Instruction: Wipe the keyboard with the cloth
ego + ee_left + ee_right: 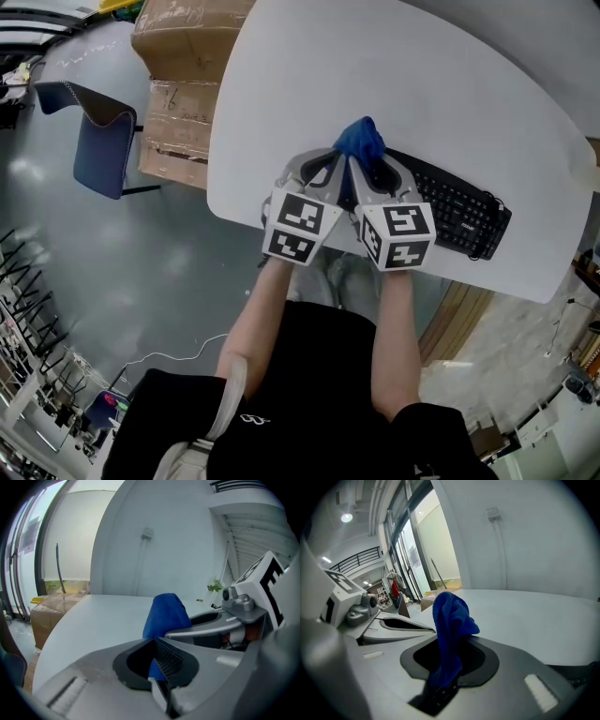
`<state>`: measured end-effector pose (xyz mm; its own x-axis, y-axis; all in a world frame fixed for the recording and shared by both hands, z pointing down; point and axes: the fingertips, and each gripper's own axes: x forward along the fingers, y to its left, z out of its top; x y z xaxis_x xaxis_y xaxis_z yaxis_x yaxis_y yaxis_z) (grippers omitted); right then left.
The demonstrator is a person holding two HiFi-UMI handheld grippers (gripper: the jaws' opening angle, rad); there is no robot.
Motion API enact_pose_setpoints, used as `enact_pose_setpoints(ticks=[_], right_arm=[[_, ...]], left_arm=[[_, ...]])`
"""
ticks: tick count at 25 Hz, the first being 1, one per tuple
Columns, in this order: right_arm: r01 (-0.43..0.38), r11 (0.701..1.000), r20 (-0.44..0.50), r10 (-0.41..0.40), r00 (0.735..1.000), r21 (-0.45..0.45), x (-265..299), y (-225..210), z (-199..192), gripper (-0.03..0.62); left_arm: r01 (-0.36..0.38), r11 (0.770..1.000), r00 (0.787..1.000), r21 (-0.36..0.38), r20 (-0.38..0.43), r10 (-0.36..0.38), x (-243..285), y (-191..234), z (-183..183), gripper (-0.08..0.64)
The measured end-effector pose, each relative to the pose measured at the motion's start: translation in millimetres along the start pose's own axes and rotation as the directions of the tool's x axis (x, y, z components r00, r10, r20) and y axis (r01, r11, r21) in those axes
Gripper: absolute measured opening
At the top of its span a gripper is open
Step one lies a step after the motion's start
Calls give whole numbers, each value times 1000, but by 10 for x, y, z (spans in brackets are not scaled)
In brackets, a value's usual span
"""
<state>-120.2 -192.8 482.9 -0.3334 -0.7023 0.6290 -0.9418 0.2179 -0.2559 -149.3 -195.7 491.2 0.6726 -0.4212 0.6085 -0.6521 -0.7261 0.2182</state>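
A black keyboard (459, 211) lies near the front right edge of the white table (375, 66). Both grippers hang side by side over its left end, tips together. A bunched blue cloth (361, 141) stands up from those tips. My left gripper (337, 169) is shut, and the cloth (166, 613) shows at its tip and through the gap in its jaws. My right gripper (364, 171) is shut on the cloth (450, 620), which runs down between its jaws. A few keys of the keyboard (443, 692) show below them. The keyboard's left end is hidden under the grippers.
Cardboard boxes (183, 56) are stacked on the floor by the table's left side. A blue chair (103, 141) stands farther left. The table's curved front edge runs just under the grippers' marker cubes.
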Motion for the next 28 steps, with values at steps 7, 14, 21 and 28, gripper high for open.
enact_pose_setpoints(ticks=[7,14,21,28], right_arm=[[25,1000,-23,-24,999,13,63,-44,-110,97],[33,999,-23,-33,999,41,77,-107,-177,97],[22,998,-11,-22,1000,59,32,-171,-217,97],[40,997,18,-41,999,73,-88,-339,-259,97]], left_arm=[[32,999,999,2,-39,-32,149,-12,-102,-3],[43,999,997,11,-62,-43,228,-35,-150,-3],[28,999,996,37,-83,-25,263,-108,-147,-3],[6,998,997,58,-78,-2,356,-277,-102,-5]])
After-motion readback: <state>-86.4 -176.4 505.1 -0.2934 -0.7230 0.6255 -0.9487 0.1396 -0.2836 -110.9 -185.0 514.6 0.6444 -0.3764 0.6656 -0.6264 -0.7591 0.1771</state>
